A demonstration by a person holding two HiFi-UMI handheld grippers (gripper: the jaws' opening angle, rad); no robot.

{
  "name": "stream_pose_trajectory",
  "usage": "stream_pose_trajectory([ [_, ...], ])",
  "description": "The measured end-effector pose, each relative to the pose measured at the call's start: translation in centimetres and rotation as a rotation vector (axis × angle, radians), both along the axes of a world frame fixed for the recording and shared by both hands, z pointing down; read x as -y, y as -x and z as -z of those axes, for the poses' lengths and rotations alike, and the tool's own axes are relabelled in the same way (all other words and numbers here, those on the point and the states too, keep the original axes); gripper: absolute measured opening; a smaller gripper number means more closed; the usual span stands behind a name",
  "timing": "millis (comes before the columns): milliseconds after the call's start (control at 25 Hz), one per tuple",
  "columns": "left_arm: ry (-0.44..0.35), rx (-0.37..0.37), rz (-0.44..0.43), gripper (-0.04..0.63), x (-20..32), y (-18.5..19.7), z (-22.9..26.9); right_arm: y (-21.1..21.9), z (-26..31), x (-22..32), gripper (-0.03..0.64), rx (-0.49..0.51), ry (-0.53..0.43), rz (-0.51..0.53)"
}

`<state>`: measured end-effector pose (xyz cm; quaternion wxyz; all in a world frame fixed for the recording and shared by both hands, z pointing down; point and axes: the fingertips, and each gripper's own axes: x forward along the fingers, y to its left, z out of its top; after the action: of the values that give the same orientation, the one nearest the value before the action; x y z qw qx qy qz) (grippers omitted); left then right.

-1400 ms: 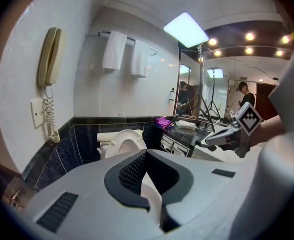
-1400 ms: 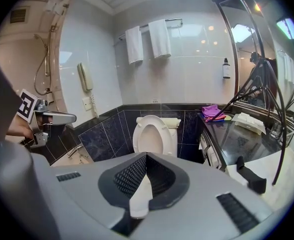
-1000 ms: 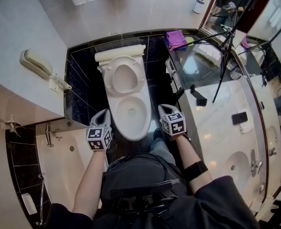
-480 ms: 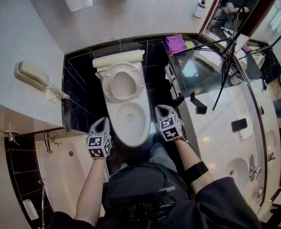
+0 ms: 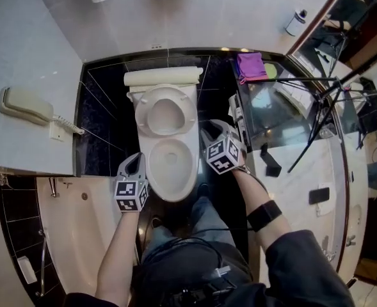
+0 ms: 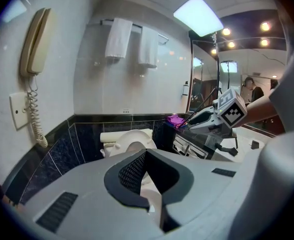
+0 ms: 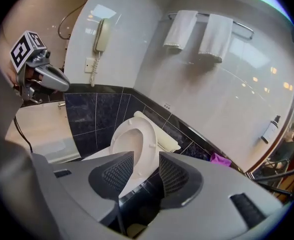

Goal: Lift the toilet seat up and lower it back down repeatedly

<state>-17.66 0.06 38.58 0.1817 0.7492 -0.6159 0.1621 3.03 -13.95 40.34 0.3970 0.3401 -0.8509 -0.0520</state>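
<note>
The head camera stares steeply down from overhead on the toilet (image 5: 169, 155) and the person's arms. The left gripper (image 5: 137, 158) carries a low camera close on the toilet's left; the right gripper (image 5: 212, 130) carries one opposite. Both angle inward and share the raised toilet seat (image 6: 129, 140), the towels (image 6: 119, 39) and the wall phone (image 6: 34, 41).

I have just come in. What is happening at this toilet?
A person stands in front of the toilet with a gripper in each hand. The toilet seat is raised against the tank. The right gripper is beside the toilet; its jaws have just been opening and grip nothing. The left gripper, jaws together, hangs at the toilet's other side.
</note>
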Motion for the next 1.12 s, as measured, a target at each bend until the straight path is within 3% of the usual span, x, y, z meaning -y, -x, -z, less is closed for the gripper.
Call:
stream_pose_trajectory([
  [160, 0.013, 0.015, 0.026, 0.000, 3.1, -0.4, -1.1, 2.0, -2.9, 5.8, 0.219, -0.054, -0.010, 0.073],
  [440, 0.052, 0.049, 0.067, 0.000, 6.9, -0.7, -4.8, 6.8, -8.9, 13.2, 0.230, -0.124, -0.038, 0.192],
  [800, 0.097, 0.055, 0.135, 0.000, 8.4, -1.0, -8.9, 10.2, -14.0, 17.9, 0.232, -0.104, -0.045, 0.210],
  [1120, 0.115, 0.044, 0.178, 0.000, 8.1, -0.2, -10.5, 13.3, -15.5, 20.0, 0.124, -0.144, -0.068, 0.257],
])
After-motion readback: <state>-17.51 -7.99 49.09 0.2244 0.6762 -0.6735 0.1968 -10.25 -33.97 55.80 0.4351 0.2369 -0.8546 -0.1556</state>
